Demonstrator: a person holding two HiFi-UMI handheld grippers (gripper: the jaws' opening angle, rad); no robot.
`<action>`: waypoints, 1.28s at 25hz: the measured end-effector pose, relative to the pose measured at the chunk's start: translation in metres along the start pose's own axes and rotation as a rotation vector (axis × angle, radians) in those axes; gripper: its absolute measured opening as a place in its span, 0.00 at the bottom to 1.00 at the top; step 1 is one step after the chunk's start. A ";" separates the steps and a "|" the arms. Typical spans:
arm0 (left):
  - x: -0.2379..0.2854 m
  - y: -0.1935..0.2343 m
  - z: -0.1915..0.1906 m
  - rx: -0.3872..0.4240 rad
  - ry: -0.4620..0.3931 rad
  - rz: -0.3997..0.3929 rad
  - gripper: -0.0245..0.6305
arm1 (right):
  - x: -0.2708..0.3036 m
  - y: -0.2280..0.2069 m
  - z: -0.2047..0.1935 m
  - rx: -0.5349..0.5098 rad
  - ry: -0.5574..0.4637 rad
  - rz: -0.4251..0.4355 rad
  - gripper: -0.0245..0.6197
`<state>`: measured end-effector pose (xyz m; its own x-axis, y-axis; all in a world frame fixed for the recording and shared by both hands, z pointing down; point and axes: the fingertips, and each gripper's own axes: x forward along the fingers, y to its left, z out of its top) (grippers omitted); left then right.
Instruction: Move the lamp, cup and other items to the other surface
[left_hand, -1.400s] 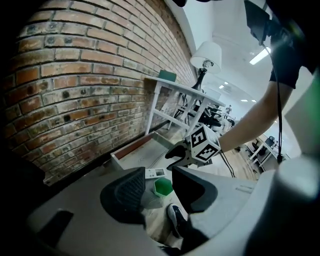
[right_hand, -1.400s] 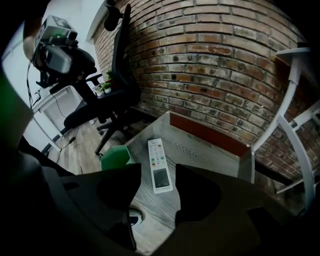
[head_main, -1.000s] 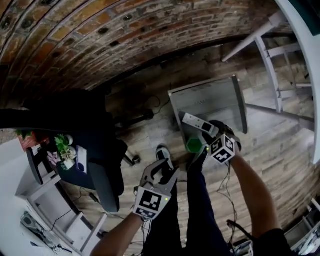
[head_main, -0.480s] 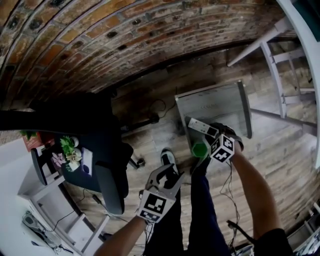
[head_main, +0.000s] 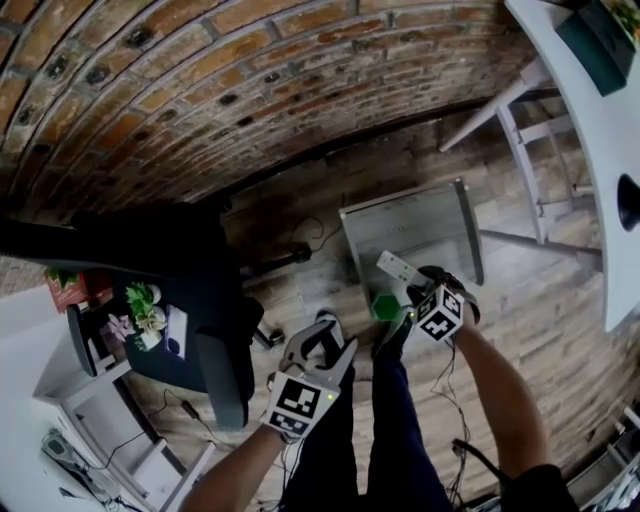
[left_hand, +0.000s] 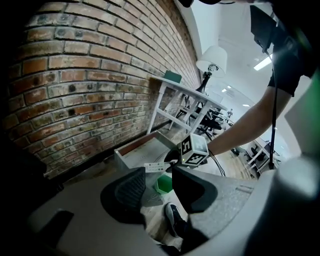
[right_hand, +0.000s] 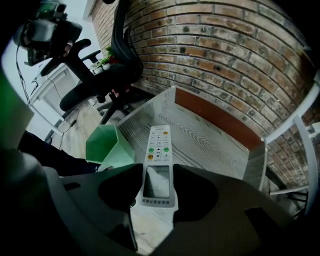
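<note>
Jaws of the right gripper (right_hand: 157, 169), which have just been closing, clasp the white remote control (right_hand: 159, 147) at its screen end, button end pointing out over the low grey tray (right_hand: 210, 135) beside the green cup (right_hand: 107, 145), while the left gripper (left_hand: 158, 172) hangs parted, empty.

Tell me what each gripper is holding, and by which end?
The right gripper holds the remote by its screen end; its jaws have just been closing on it. The left gripper holds nothing.
</note>
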<state>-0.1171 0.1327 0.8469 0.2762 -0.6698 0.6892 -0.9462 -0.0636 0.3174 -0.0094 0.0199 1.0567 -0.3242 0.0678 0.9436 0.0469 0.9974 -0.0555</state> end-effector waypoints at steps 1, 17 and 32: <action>-0.001 -0.001 0.004 0.003 -0.003 -0.001 0.29 | -0.005 -0.001 0.000 0.015 -0.006 -0.006 0.34; -0.022 -0.036 0.052 0.065 0.001 -0.028 0.29 | -0.093 -0.004 0.014 0.153 -0.108 -0.026 0.34; -0.081 -0.067 0.133 0.140 -0.039 -0.052 0.29 | -0.240 -0.015 0.055 0.258 -0.230 -0.118 0.34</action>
<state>-0.0982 0.0931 0.6836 0.3214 -0.6907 0.6478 -0.9458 -0.2000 0.2560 0.0160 -0.0097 0.8133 -0.5190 -0.0735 0.8516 -0.2338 0.9705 -0.0588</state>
